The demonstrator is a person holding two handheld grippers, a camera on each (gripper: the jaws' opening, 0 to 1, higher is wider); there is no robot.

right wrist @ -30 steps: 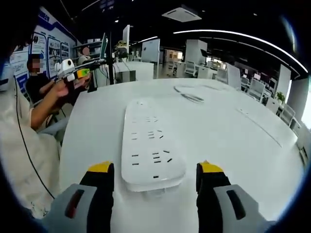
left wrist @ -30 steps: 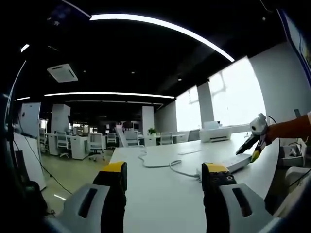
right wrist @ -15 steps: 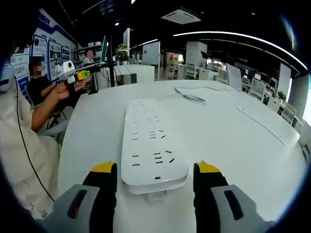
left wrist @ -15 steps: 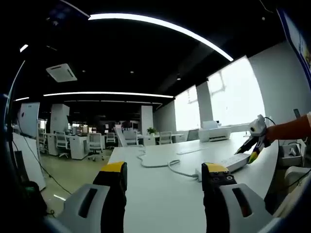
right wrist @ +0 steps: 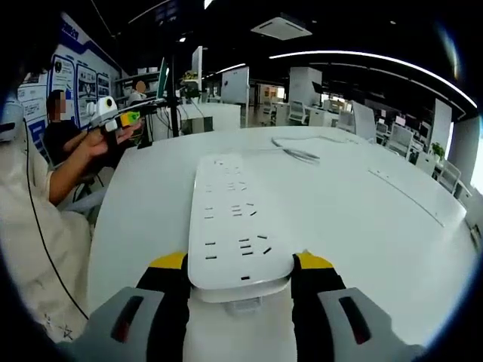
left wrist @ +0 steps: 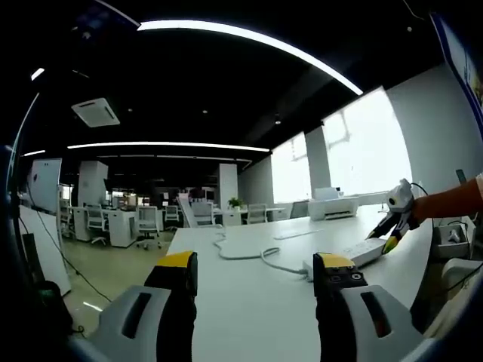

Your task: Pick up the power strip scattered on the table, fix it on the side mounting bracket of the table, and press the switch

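Power strip [right wrist: 238, 226] near end (underside hidden) sits between right gripper [right wrist: 241, 264] fingers.

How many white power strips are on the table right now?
1. The flat white power strip lies on the round white table, its near end between the right gripper's yellow-tipped jaws. It also appears in the left gripper view. Others may lie out of view.

Your right gripper [right wrist: 240, 265] sits at the near end of the power strip [right wrist: 238, 219], one jaw on each side of it. The strip lies flat on the table [right wrist: 355, 219], running away from you. Beyond its far end lies the cable [right wrist: 298, 149]. Your left gripper [right wrist: 113, 117] is off to the left.
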